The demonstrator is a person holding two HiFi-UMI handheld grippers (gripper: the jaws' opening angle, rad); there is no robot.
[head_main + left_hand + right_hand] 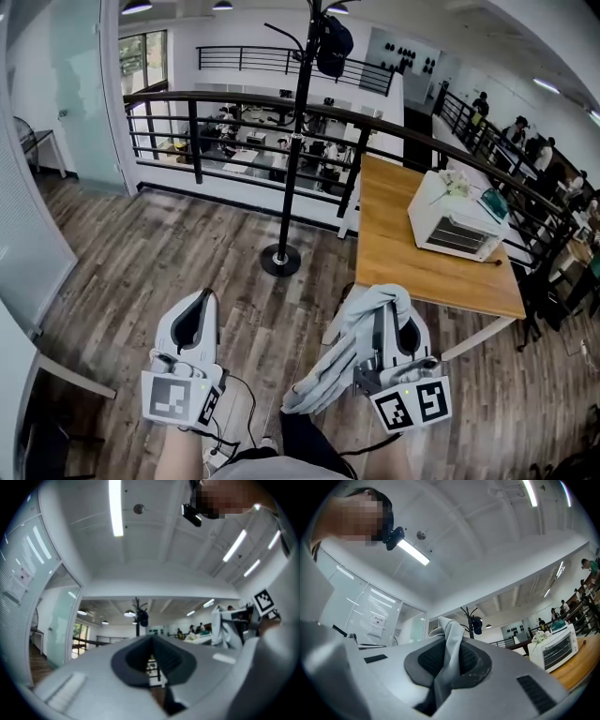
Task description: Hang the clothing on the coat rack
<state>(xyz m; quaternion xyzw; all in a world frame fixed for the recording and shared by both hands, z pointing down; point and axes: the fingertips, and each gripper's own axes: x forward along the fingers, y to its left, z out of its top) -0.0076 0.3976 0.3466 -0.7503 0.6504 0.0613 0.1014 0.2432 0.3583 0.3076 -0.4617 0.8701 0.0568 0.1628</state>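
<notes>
Cannot see the top of the rack [298, 141] in the head view: cut off by the upper edge. Cannot tell what the dark thing [333, 45] hanging high on it is: too small. Cannot see the jaw tips of the right gripper [392, 300] there: covered by the clothing [330, 361]. In the left gripper view, cannot see the rack's base: behind the left gripper [152, 660]. Cannot make out the people [525, 141] far right: too small.
</notes>
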